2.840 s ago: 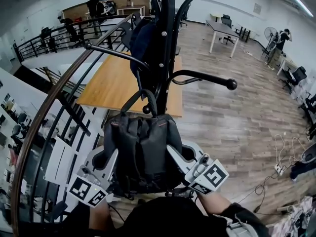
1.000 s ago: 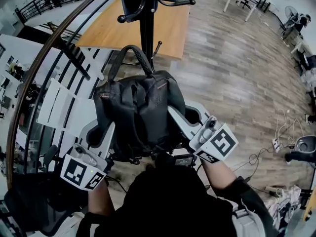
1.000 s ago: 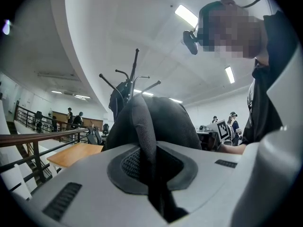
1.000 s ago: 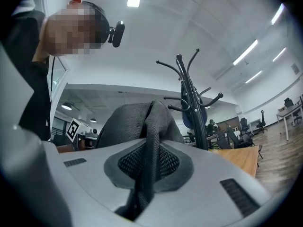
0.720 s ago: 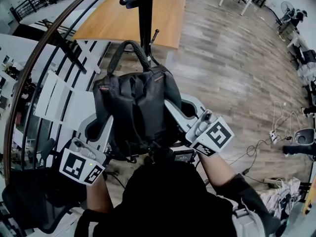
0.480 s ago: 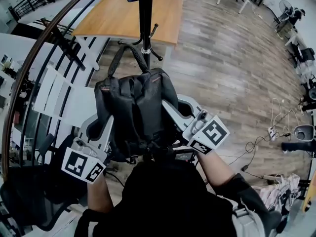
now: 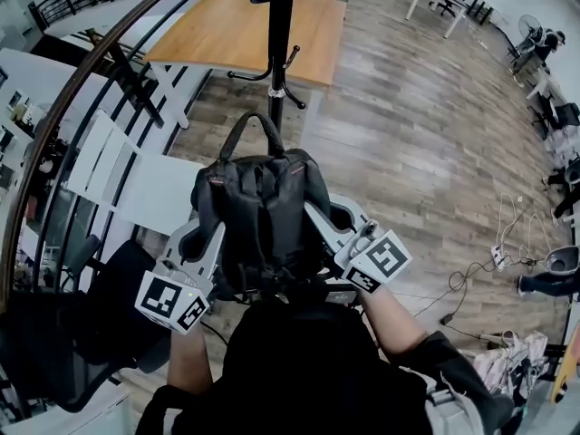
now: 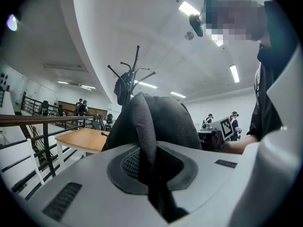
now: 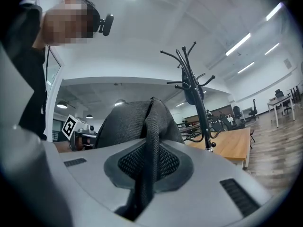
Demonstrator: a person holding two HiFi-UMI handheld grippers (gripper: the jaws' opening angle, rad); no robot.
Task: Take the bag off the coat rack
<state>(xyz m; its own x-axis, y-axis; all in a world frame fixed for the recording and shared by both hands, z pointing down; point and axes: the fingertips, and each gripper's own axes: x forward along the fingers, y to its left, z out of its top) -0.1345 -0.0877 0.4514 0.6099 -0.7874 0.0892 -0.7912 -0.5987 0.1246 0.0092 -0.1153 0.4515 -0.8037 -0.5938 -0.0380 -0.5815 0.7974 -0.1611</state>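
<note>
The black backpack [image 7: 258, 216] hangs between my two grippers, clear of the black coat rack [image 7: 279, 25], whose pole stands beyond the bag's top handle [image 7: 254, 125]. My left gripper [image 7: 208, 236] is shut on a shoulder strap [image 8: 144, 131] at the bag's left side. My right gripper [image 7: 317, 225] is shut on the other strap [image 9: 151, 141] at the right side. In the left gripper view the backpack [image 8: 165, 122] bulges over the gripper [image 8: 154, 174], with the coat rack [image 8: 130, 77] behind it. In the right gripper view the bag [image 9: 128, 119] rises above the gripper [image 9: 147, 174], and the rack [image 9: 196, 93] stands to the right.
A wooden table [image 7: 245, 25] stands behind the rack. A curved railing [image 7: 82, 89] and white panels [image 7: 136, 184] run along the left. A black office chair [image 7: 54, 352] is at the lower left. Cables [image 7: 489, 261] lie on the wood floor at the right.
The bag's handle hung on a rack hook at first. Now the bag is off it and has come back toward the person, away from the pole. Both grips are unchanged.
</note>
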